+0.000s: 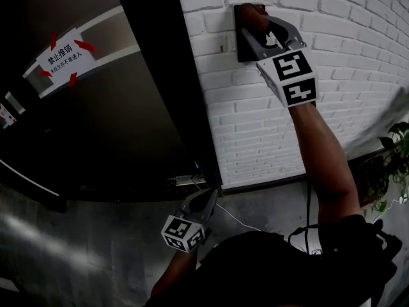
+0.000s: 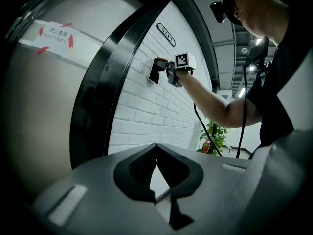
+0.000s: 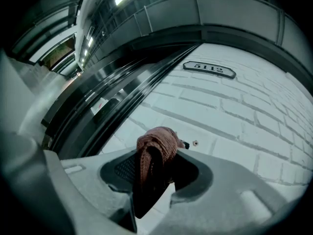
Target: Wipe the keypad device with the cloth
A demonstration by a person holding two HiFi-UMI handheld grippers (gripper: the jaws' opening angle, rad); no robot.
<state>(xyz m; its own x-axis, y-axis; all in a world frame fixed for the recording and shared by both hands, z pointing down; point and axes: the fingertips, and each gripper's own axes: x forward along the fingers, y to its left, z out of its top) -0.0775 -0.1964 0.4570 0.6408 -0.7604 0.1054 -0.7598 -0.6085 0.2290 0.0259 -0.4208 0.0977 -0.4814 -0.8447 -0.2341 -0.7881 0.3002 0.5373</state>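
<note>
Low beside me, my left claw (image 1: 214, 192) hangs closed on nothing. Right arm stretched up, my right claw (image 1: 261, 19) clamps the cloth (image 3: 157, 143) against the keypad device (image 1: 243, 48).

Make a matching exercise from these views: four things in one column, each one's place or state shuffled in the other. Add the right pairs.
Things
1. cloth
2. keypad device
3. left gripper
4. sign with red arrows

Place or state
A. stuck on the dark door
B. jaws together with nothing between them, held low
C. mounted on the white brick wall
D. pinched in the right gripper

Pairs: 1-D, 2-C, 3-B, 4-A
</note>
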